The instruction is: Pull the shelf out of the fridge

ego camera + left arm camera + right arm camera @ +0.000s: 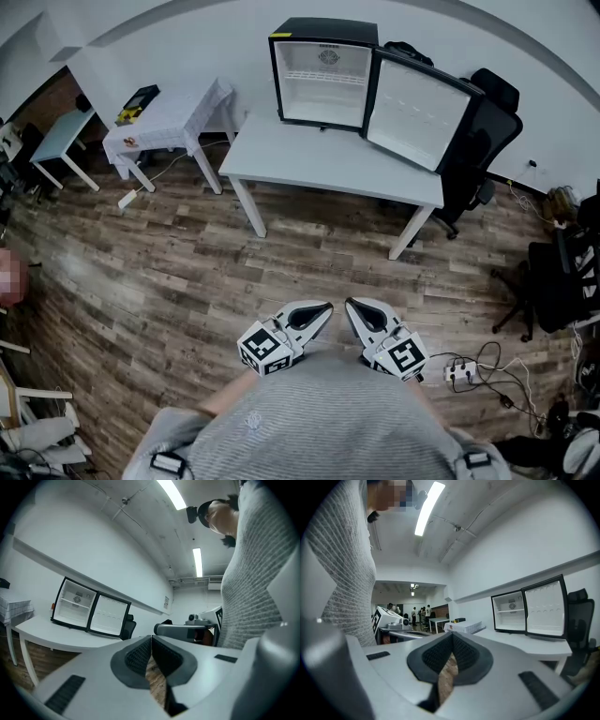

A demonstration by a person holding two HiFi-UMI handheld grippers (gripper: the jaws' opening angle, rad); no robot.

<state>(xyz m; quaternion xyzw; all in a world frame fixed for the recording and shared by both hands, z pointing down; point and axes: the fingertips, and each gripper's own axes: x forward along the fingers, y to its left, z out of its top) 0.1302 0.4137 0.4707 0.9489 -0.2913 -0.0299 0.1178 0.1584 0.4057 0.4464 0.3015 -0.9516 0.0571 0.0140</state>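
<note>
The fridge (323, 73) stood at the far edge of the surface (309, 159), its door swung open toward the right corner and the shelf (323, 79) inside its upper half. Well apart from the near edge, the left gripper (319, 314) and right gripper (361, 314) hung side by side, both sets of jaws pressed together on nothing.

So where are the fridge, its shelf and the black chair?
Fridge (323, 29), head view, on its black top.
Shelf (323, 79), head view, middle of its front edge.
Chair (495, 129), head view, on its backrest.
</note>
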